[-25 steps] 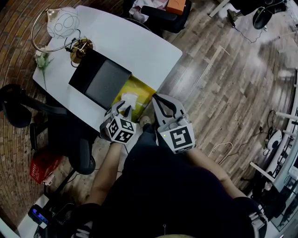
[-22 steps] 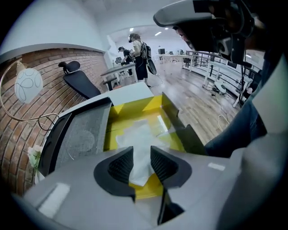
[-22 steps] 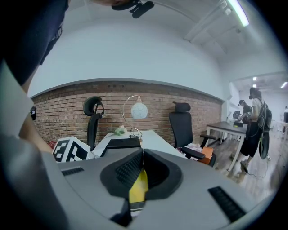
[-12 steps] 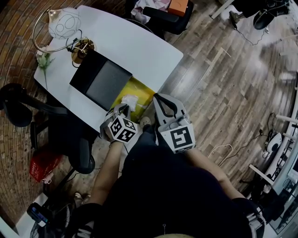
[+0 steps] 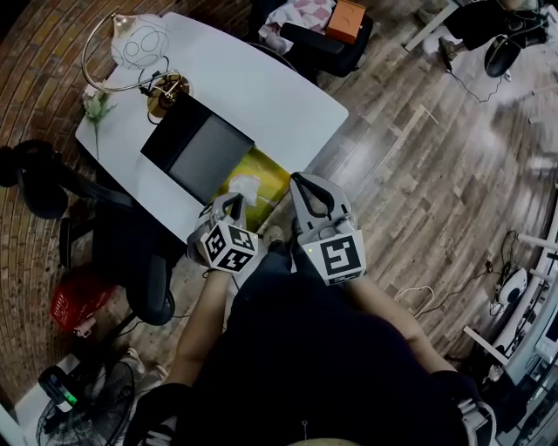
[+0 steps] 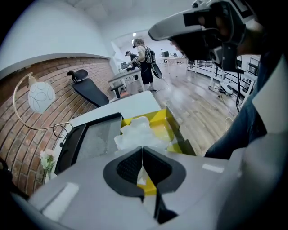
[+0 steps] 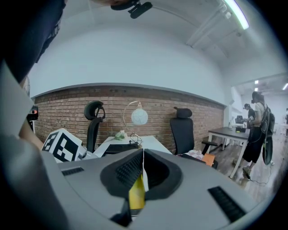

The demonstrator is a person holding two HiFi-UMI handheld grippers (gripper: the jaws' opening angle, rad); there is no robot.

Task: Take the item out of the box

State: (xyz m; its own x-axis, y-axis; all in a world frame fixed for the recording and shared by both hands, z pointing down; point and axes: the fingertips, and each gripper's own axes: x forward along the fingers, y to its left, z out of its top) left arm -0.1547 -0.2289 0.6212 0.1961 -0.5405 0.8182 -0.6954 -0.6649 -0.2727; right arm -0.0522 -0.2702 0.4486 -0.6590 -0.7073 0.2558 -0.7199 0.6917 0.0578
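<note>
A yellow box lies open at the near edge of the white table, with its black lid beside it. A white crumpled plastic-wrapped item sits inside it. My left gripper is at the item's near side, jaws shut on a fold of the wrap. In the left gripper view the item bulges just past the shut left gripper, over the box. My right gripper is at the box's right corner. It is shut, with a yellow flap between the jaws.
At the table's far left stand a globe lamp and a small flower. A black office chair and a red basket are left of the table. Another chair with clothes and an orange box is behind it. Wooden floor lies to the right.
The left gripper's jaws have closed at the near side of the white item. The head view has shifted a little; the right gripper stays at the box corner.
</note>
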